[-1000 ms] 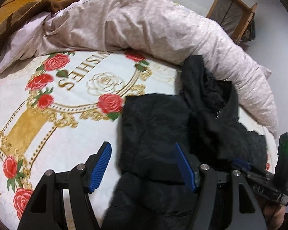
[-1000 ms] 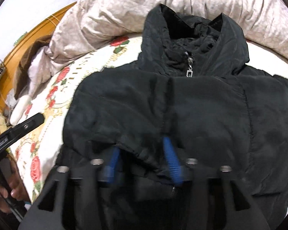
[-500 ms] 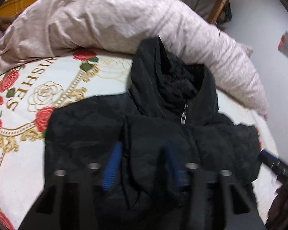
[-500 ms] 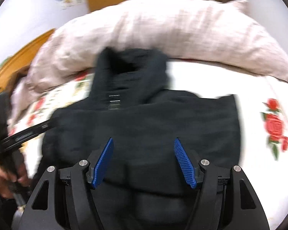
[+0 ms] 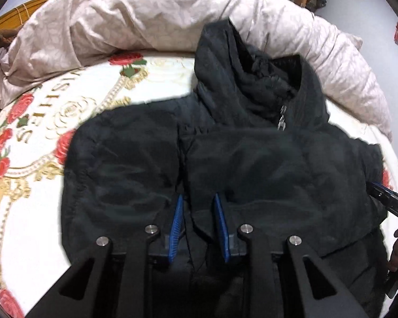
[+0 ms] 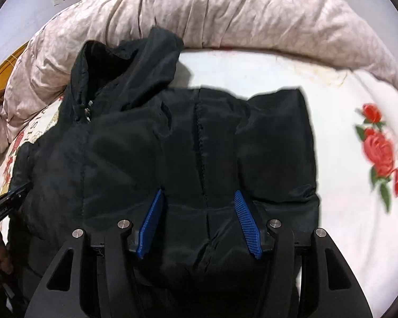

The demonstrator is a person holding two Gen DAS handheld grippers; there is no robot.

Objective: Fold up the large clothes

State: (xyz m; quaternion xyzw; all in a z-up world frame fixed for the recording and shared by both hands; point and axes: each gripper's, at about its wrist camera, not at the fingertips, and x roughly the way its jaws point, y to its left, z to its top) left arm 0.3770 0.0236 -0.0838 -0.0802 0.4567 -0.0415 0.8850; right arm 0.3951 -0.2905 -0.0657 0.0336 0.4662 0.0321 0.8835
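- Jacket (image 5: 252, 164), black, lies flat on the rose blanket (image 5: 26, 159) under both my grippers
- my left gripper (image 5: 197, 198) is closing, narrow, cloth between its jaws
- my right gripper (image 6: 199, 194) is closing too, still wide, cloth between its jaws

Black hooded jacket (image 5: 252, 164) lying front-up on the bed

It is dark, padded and zipped shut, with the hood crumpled toward the upper middle of the frame against the pale quilt. The sleeves are folded in over the chest, and the body fills the centre and lower frame in both views.
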